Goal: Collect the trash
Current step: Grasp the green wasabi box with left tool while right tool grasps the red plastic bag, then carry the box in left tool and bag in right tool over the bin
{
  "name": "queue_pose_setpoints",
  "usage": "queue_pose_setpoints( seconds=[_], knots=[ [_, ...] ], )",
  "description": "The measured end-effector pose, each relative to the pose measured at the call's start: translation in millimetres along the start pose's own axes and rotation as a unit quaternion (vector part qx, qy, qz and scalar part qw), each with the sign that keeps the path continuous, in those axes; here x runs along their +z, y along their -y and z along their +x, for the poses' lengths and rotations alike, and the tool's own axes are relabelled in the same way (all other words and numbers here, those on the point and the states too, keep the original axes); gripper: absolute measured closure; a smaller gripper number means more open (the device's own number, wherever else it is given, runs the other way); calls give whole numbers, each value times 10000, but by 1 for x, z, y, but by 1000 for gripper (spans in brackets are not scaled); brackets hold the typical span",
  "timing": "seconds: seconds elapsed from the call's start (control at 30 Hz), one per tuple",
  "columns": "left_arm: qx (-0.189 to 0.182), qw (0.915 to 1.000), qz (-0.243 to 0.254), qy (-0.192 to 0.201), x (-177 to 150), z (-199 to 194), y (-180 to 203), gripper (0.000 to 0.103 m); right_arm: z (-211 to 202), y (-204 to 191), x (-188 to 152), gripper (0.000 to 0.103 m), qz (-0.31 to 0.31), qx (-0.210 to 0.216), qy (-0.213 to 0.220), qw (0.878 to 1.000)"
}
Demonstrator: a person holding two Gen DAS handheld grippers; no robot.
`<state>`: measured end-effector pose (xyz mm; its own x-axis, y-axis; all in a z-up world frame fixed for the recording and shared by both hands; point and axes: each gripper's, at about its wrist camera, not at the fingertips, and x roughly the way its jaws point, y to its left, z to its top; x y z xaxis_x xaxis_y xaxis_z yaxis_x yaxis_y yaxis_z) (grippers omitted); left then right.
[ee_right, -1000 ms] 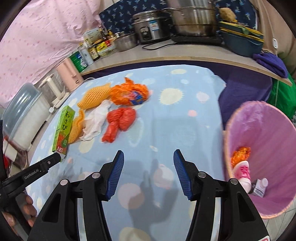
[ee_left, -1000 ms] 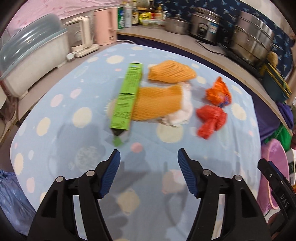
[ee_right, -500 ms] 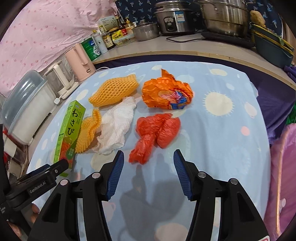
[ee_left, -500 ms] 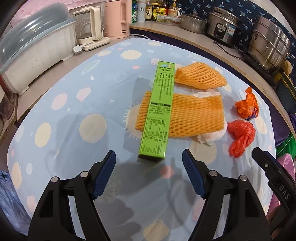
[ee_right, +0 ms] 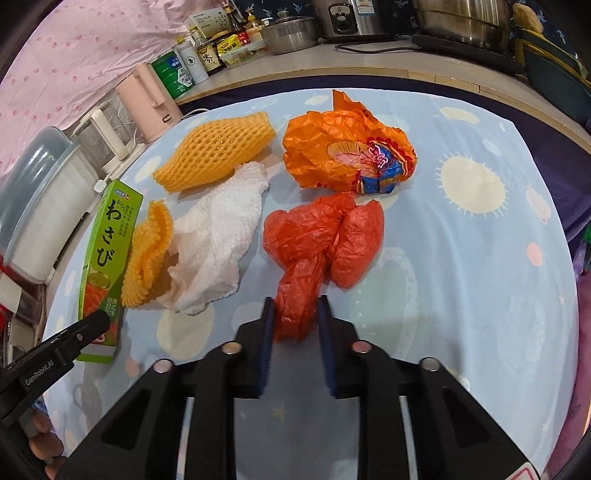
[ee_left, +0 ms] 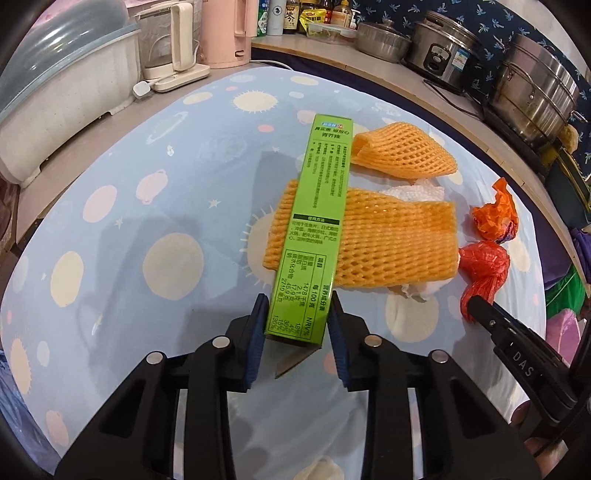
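My left gripper [ee_left: 297, 328] is shut on the near end of a long green wasabi box [ee_left: 317, 221], which lies over a flat orange foam net [ee_left: 391, 243]. My right gripper [ee_right: 295, 325] is shut on the near tail of a crumpled red plastic bag [ee_right: 325, 240]. The box [ee_right: 107, 251] also shows at the left in the right wrist view. Other trash on the blue dotted tablecloth [ee_right: 461, 295]: a second orange foam net [ee_right: 218, 151], a white paper towel [ee_right: 218, 236] and a crumpled orange wrapper [ee_right: 340, 151].
A pink kettle [ee_left: 225, 29], a white kettle [ee_left: 170, 44] and a lidded white tub [ee_left: 55, 96] stand along the left. Bottles, pots and a rice cooker [ee_left: 447, 55] line the back counter. A pink bin's rim [ee_left: 561, 332] shows at the table's right edge.
Both grippers moved forward to the trash and closed. The left one closed on the green box's end, the right one on the red bag's tail.
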<state>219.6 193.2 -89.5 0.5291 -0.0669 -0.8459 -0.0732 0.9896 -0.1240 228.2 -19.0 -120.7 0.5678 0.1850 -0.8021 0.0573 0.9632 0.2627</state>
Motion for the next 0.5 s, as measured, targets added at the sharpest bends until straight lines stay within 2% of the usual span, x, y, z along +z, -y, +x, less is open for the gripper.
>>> queue_pose_setpoints(
  seconds=[0.13, 0.5],
  knots=[
    [3, 10000, 19, 77, -5, -12, 0, 74, -11, 2, -5, 94, -29, 33, 53, 10000],
    [-239, 9986, 115, 448, -28, -76, 10, 76, -78, 18, -31, 95, 34, 201, 442, 9988]
  ],
)
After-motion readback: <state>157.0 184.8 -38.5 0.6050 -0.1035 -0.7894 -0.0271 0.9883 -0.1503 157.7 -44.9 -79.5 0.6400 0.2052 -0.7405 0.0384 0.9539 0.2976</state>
